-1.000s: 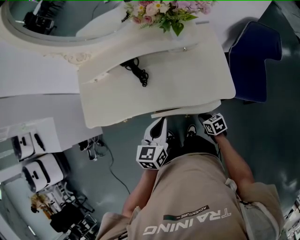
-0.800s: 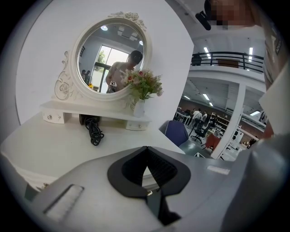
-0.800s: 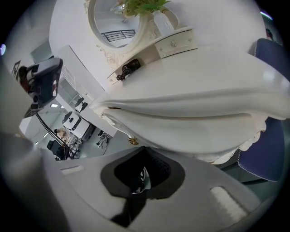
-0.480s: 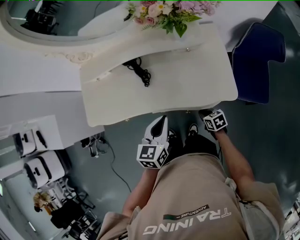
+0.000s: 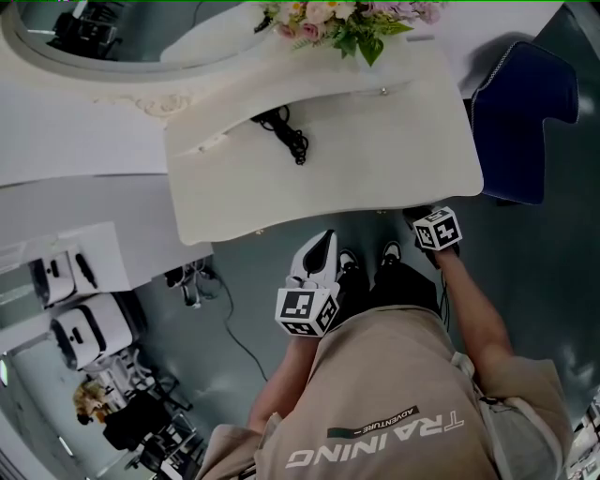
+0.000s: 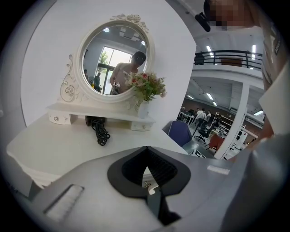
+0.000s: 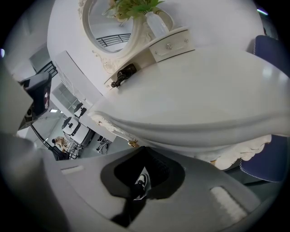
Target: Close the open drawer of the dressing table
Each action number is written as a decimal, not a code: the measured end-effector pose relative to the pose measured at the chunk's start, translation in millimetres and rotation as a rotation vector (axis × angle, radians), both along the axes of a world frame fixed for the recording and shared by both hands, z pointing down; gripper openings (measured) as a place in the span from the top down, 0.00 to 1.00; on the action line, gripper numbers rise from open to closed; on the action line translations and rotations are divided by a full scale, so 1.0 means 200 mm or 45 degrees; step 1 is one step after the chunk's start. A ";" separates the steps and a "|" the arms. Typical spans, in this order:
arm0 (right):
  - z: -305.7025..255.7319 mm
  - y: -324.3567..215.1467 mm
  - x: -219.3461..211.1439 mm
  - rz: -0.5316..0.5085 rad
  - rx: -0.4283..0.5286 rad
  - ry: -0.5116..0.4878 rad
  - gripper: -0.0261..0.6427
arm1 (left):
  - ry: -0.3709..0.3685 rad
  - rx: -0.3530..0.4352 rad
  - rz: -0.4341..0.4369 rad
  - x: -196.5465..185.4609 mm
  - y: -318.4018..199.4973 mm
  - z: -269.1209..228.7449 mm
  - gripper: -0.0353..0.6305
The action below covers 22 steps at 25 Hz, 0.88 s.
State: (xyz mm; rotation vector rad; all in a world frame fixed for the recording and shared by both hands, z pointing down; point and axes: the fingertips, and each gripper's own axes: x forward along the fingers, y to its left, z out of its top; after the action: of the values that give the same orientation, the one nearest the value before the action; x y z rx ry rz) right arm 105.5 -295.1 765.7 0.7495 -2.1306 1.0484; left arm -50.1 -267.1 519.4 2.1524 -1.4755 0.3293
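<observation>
The head view is looking steeply down on the dressing table [image 5: 375, 141]; the left gripper view is facing across its top, the right (closer) up at its near edge.

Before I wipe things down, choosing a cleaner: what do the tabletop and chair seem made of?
Tabletop: probably painted wood, smooth cream satin finish, with carved trim under its edge. Chair: navy upholstery with pale studded piping; fabric or leatherette, can't tell.

The top edge cuts off the dressing table's [image 5: 375, 150] mirror [image 5: 141, 42] and flowers [image 5: 342, 17].
</observation>
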 end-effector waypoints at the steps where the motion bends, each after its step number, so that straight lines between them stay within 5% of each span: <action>1: 0.00 0.00 0.00 0.008 0.006 -0.003 0.96 | 0.000 -0.001 0.004 -0.01 0.01 0.01 0.92; 15: -0.17 0.13 0.06 0.083 0.136 0.098 0.96 | 0.034 0.111 0.092 -0.14 0.12 -0.11 0.92; 22: -0.51 0.20 0.07 0.150 0.368 0.080 0.96 | -0.125 0.250 0.224 -0.18 0.22 -0.19 0.92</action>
State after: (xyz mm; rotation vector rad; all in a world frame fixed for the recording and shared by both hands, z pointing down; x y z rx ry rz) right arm 119.5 -255.9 664.5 1.0411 -2.2318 0.7712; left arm -86.0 -223.8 480.8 2.4622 -1.4256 0.3699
